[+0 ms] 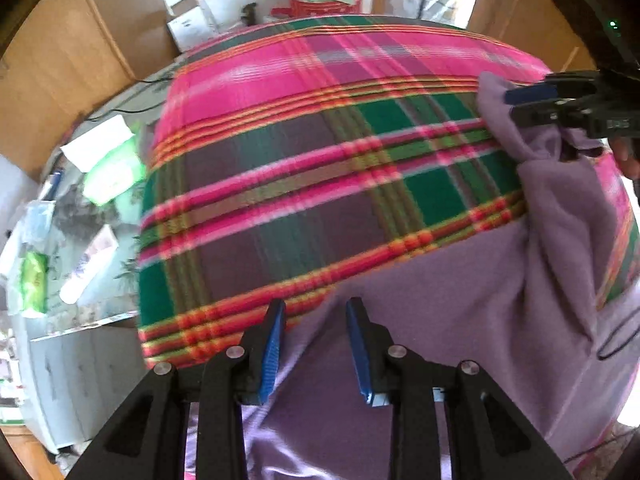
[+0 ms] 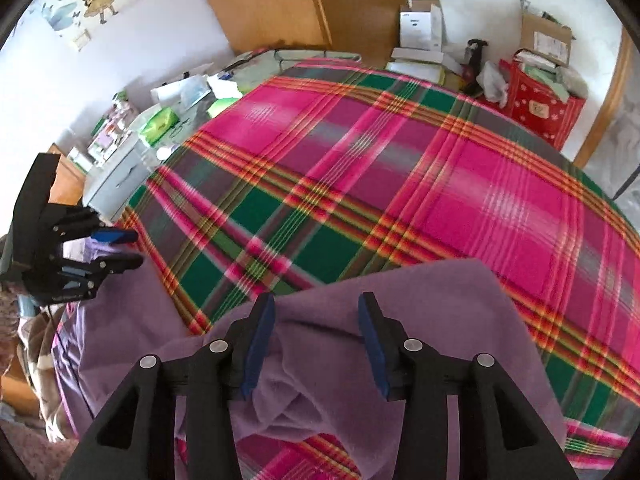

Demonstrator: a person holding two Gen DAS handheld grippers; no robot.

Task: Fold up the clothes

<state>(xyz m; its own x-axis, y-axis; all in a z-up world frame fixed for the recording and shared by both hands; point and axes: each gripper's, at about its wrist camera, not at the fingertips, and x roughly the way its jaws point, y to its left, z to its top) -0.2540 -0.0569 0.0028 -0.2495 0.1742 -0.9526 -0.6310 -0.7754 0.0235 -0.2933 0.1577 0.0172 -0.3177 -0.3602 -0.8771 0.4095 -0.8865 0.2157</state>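
A purple fleece garment [image 1: 460,300] lies on the near part of a plaid-covered bed [image 1: 300,160]; it also shows in the right wrist view [image 2: 420,292]. My left gripper [image 1: 316,320] is open, its jaws apart over the garment's edge, nothing between them. My right gripper [image 2: 316,316] is open over a bunched fold of the garment. The right gripper shows in the left wrist view [image 1: 524,104] at the far right, by a raised part of the cloth. The left gripper shows in the right wrist view [image 2: 134,248] at the far left, at the garment's left end.
A cluttered white cabinet [image 1: 80,340] stands left of the bed with packets and bottles. Cardboard boxes [image 2: 420,24] and a red bag [image 2: 540,108] stand beyond the bed's far side. A wooden wardrobe [image 2: 312,4] is behind. A black cable [image 1: 616,340] hangs at right.
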